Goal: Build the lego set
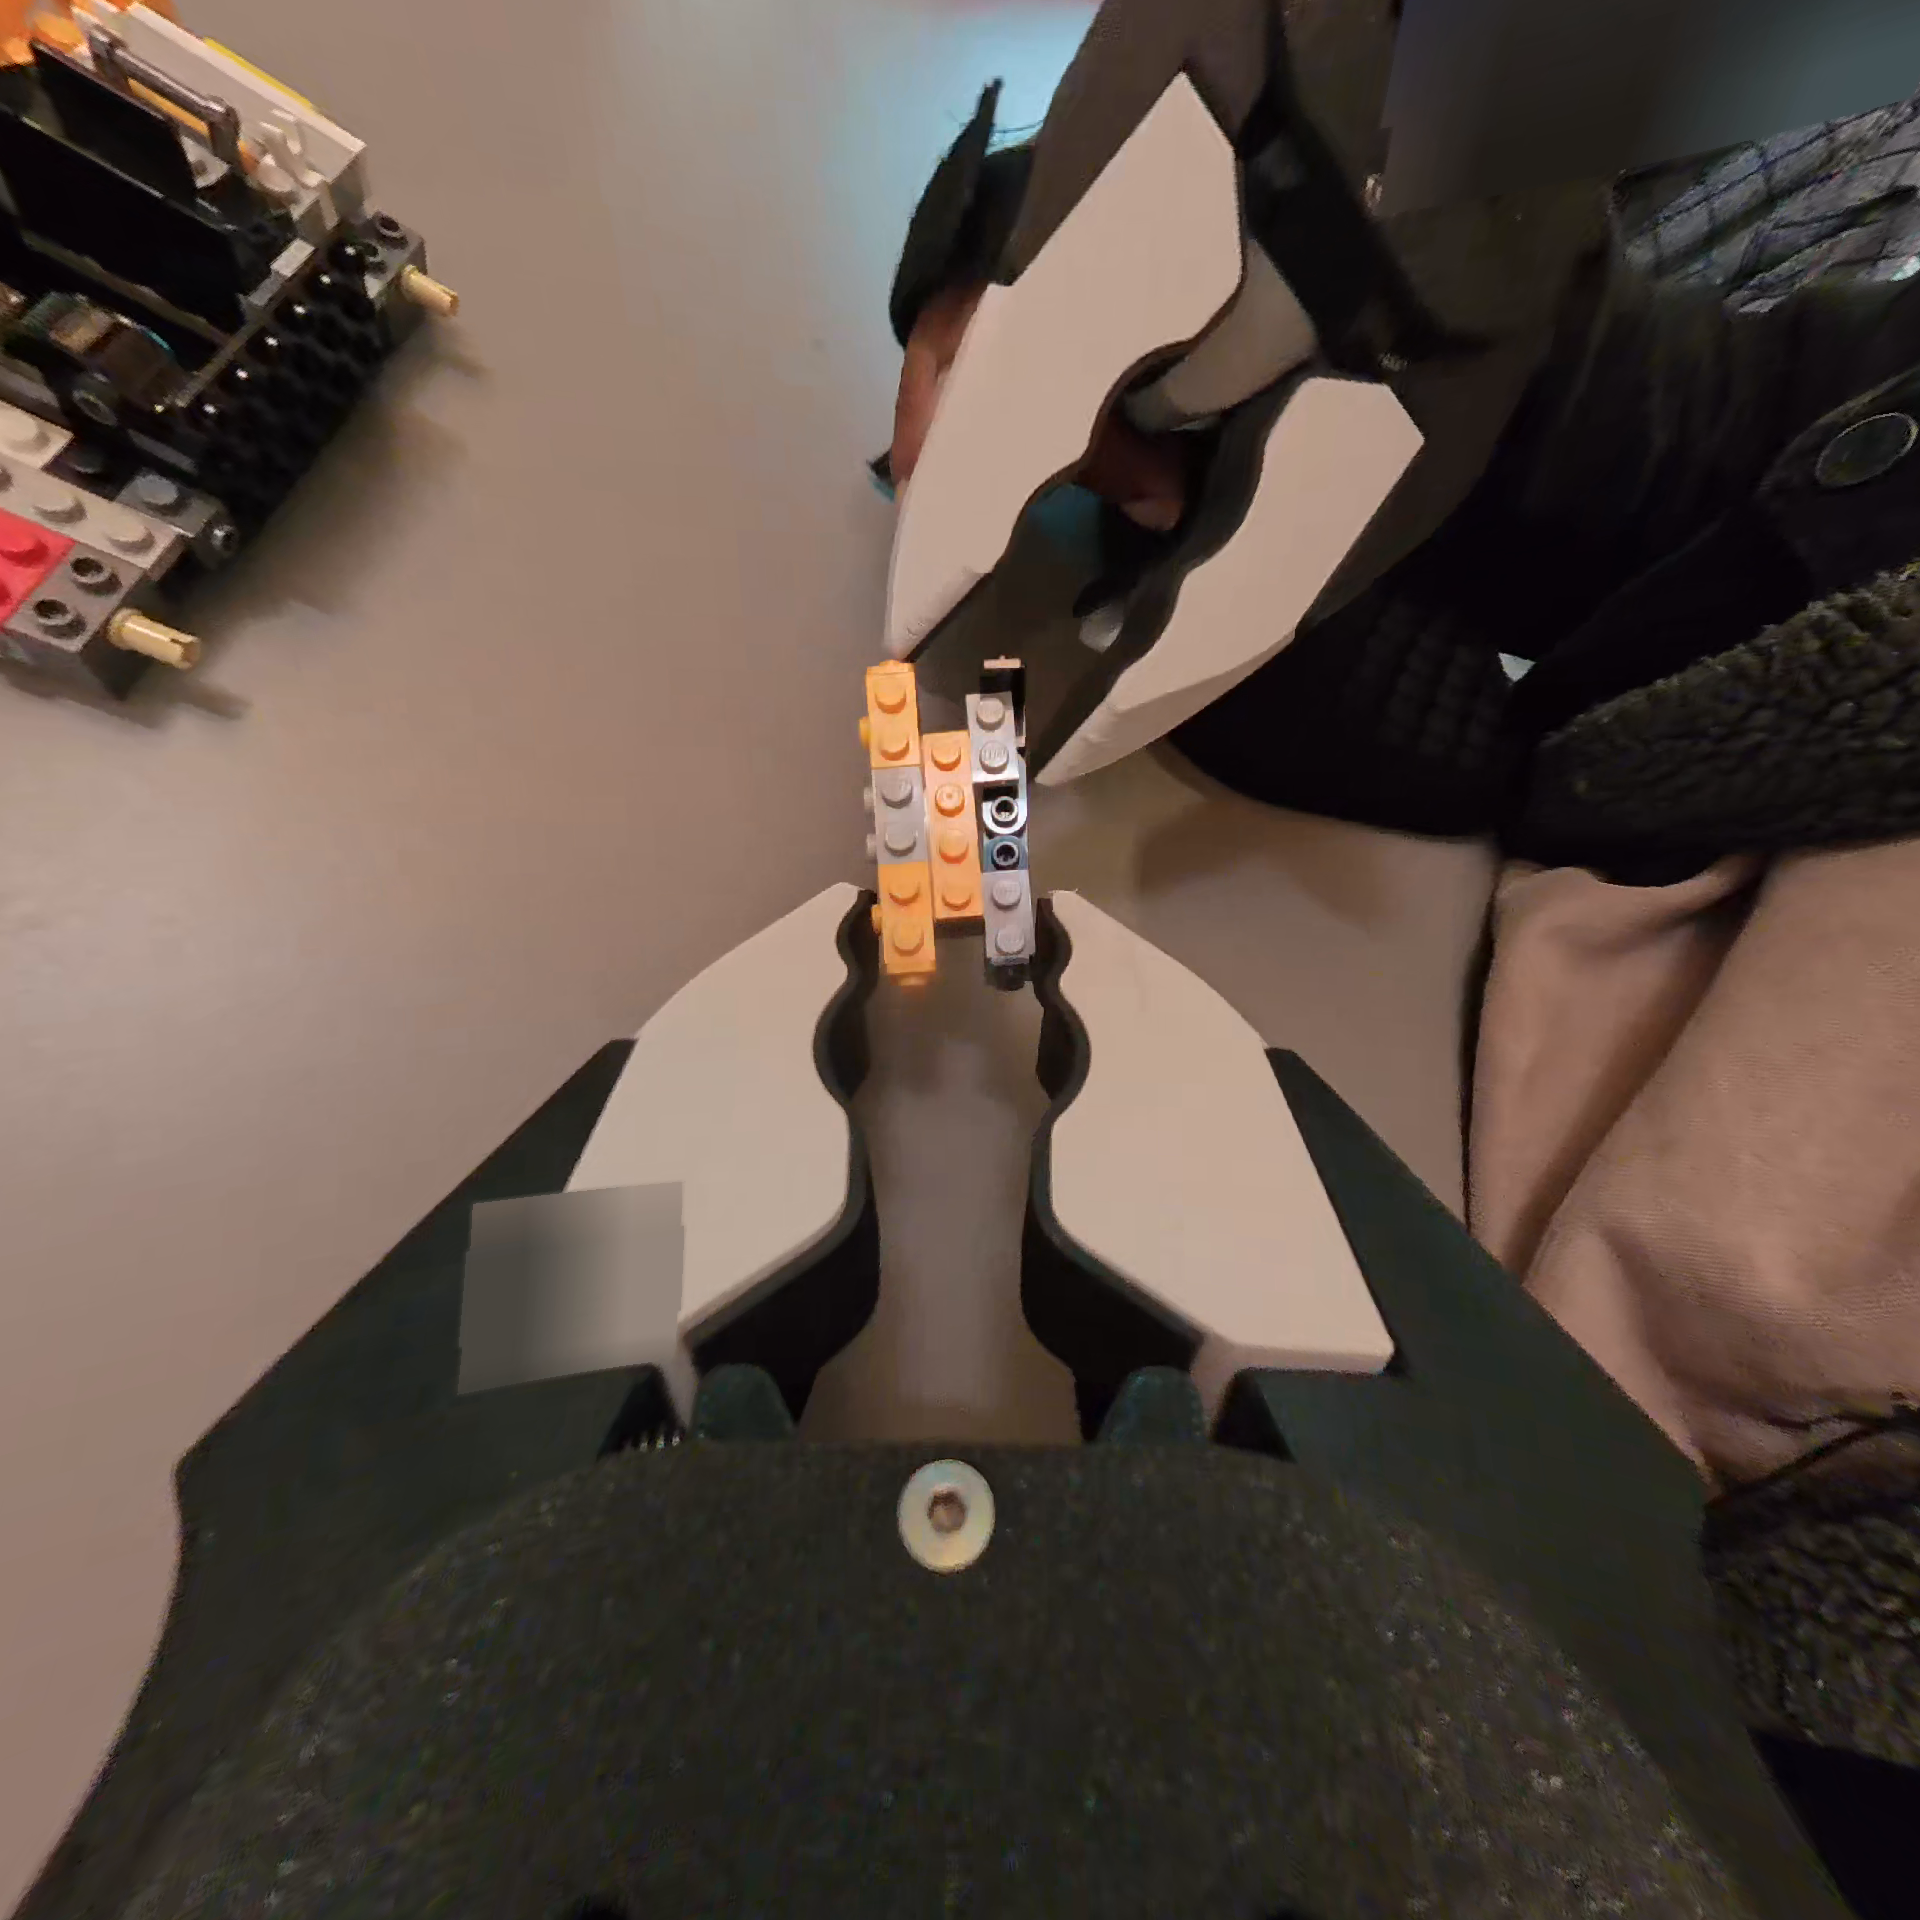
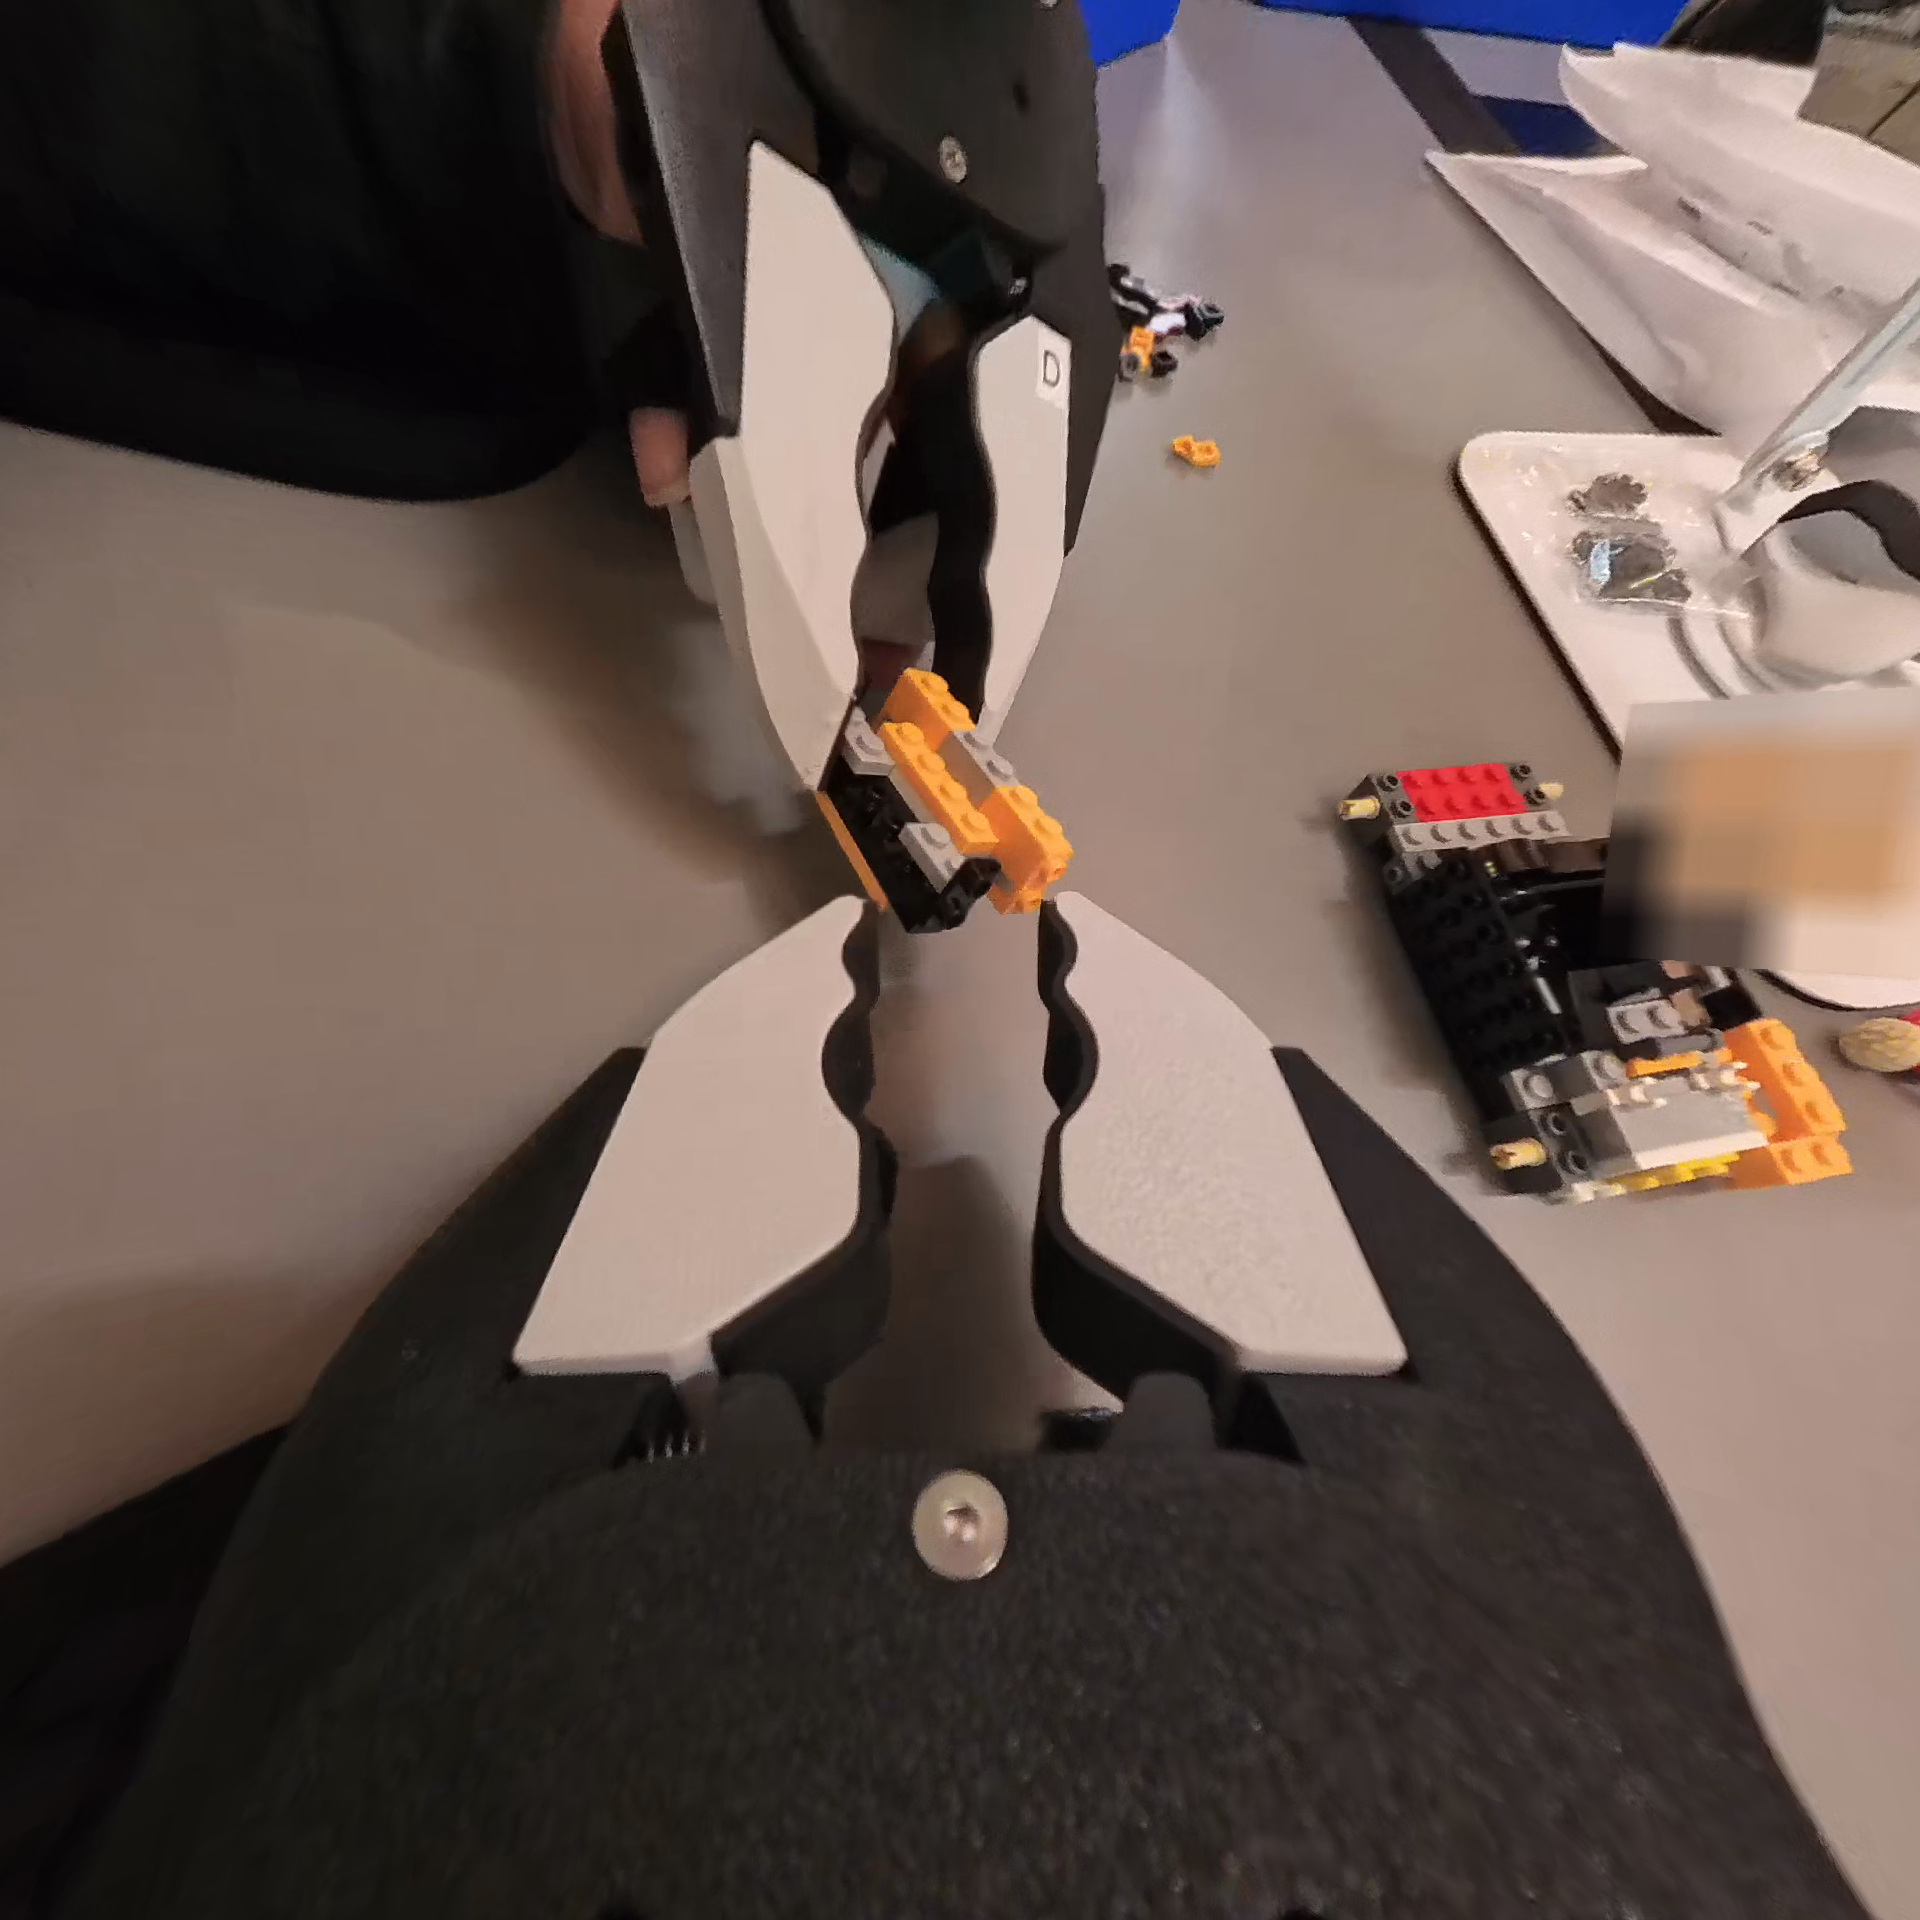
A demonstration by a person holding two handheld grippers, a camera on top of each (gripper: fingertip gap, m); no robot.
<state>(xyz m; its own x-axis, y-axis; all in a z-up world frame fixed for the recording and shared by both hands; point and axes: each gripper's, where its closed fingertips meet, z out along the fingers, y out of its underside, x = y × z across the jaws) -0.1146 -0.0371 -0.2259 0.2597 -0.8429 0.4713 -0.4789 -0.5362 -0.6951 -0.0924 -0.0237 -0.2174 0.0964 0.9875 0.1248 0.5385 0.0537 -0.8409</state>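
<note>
Orange, grey and black brick cluster (image 1: 948,831). White fingers (image 1: 727,1122) with black wavy inner edges. Grey surface (image 1: 520,831). Black model (image 2: 1579,997) with red, orange, grey and yellow parts. White tray (image 2: 1538,582).

There are two grippers (image 1: 951,904) (image 2: 951,914), one small brick piece (image 1: 945,831) held between them, one bigger brick model (image 2: 1579,997), one loose orange brick (image 2: 1197,450) and one white tray (image 2: 1538,623).

The left gripper (image 1: 954,904) clasped a small orange, grey and black brick assembly (image 1: 948,831) at its near end; the right gripper (image 1: 971,717) met its far end above the grey table (image 1: 582,644), a partly built black brick model (image 1: 156,364) lying well apart
</note>
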